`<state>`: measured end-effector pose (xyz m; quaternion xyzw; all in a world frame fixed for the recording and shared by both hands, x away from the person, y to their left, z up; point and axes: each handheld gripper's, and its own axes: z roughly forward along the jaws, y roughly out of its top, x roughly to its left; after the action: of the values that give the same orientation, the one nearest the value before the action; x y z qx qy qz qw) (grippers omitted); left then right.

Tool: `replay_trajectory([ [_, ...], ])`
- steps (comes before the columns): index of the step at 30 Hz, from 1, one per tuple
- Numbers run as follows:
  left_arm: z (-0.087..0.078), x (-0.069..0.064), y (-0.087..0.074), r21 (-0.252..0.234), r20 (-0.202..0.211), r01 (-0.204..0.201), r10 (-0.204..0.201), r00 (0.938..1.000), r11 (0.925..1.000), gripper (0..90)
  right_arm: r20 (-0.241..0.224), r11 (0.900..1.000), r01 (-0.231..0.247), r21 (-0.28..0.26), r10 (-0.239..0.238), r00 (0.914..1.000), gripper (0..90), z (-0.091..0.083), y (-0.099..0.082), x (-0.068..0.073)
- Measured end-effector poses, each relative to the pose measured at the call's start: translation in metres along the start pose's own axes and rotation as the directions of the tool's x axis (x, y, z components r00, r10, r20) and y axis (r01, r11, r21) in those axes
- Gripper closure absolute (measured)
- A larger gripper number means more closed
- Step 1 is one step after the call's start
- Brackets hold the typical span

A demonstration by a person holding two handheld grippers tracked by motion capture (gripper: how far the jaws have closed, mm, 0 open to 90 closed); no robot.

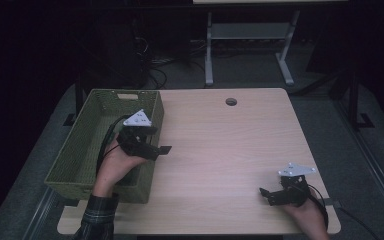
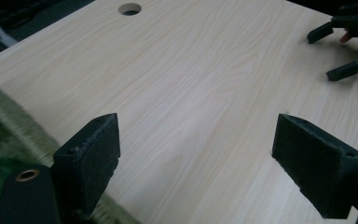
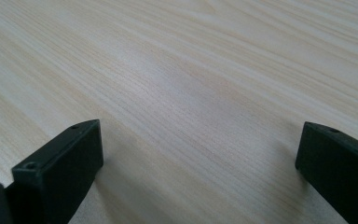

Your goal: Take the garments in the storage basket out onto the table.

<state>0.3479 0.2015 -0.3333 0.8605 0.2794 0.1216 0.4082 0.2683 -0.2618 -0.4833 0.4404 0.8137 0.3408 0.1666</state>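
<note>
Presently left gripper (image 1: 164,149) hangs unclenched, empty, over green basket's (image 1: 94,150) 3 o'clock wall; right gripper (image 1: 263,192) splayed, empty, at table's (image 1: 220,145) 5 o'clock. Risk: dropping left jaw snags wall, tipping basket.

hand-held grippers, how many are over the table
2. The left hand-held gripper sits at the green woven basket's right rim, jaws open toward the table's middle. The right hand-held gripper is near the table's front right corner, jaws open.
</note>
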Motion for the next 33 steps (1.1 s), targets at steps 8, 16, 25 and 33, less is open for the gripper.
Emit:
replay_trajectory([
  [8,-0.009,0.014,-0.009,0.028,-0.057,0.002,0.000,0.9984,0.9996,20.2,0.000,1.0000,0.000,0.000,0.000,1.0000,0.4,0.000,0.000,0.000],
  [16,-0.021,0.033,-0.023,0.042,-0.129,0.053,-0.047,0.9905,0.9977,30.1,0.000,1.0000,0.000,0.000,0.000,1.0000,0.4,0.000,0.000,0.000],
  [25,-0.029,0.050,-0.040,0.056,-0.194,0.083,-0.071,0.9784,0.9950,38.6,0.000,1.0000,0.000,0.000,0.000,1.0000,0.4,0.000,0.000,0.000],
  [33,-0.022,0.063,-0.056,0.127,-0.229,0.113,-0.082,0.9700,0.9855,43.8,0.000,1.0000,0.000,0.000,0.000,1.0000,0.4,0.000,0.000,0.000],
])
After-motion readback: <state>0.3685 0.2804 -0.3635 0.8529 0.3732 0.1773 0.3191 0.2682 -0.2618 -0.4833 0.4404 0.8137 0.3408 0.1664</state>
